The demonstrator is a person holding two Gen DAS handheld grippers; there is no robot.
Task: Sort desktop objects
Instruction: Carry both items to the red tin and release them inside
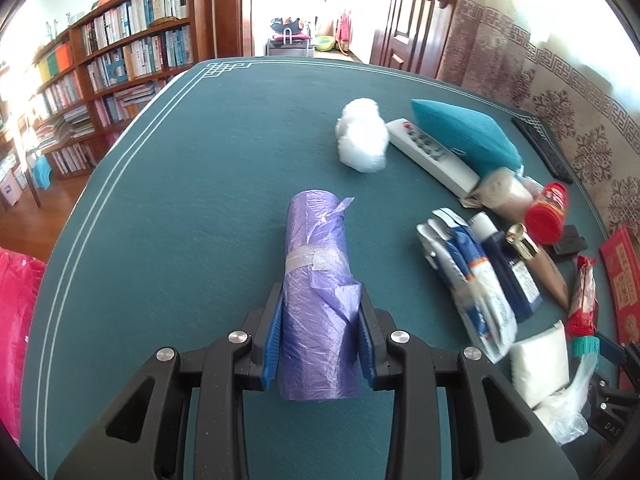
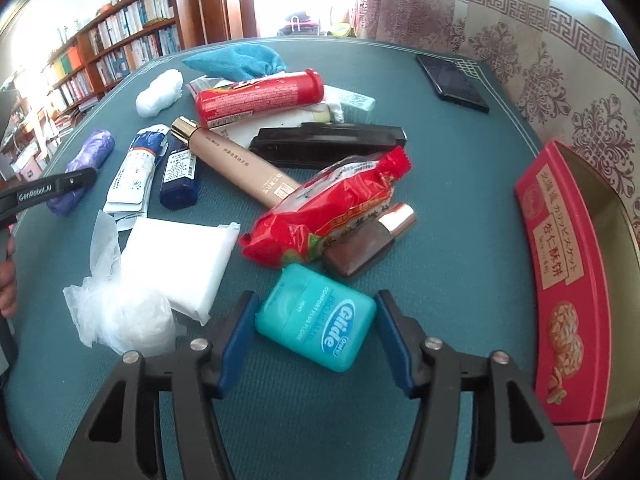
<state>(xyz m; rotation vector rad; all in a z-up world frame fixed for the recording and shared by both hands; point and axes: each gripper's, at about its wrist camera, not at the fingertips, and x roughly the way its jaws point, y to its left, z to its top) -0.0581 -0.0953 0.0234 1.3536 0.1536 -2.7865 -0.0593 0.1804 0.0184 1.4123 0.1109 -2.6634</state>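
the red biscuit box [image 2: 560,280] runs off the right edge in the right wrist view. a person's hand [image 2: 7,280] is cut by the left edge. the black case [image 2: 328,142] lies partly under the red snack packet [image 2: 332,208]. book spines on the bookshelf [image 1: 120,52] are too small to read.

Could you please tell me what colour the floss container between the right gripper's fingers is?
Teal with a blue label; the floss container shows best in the right wrist view.
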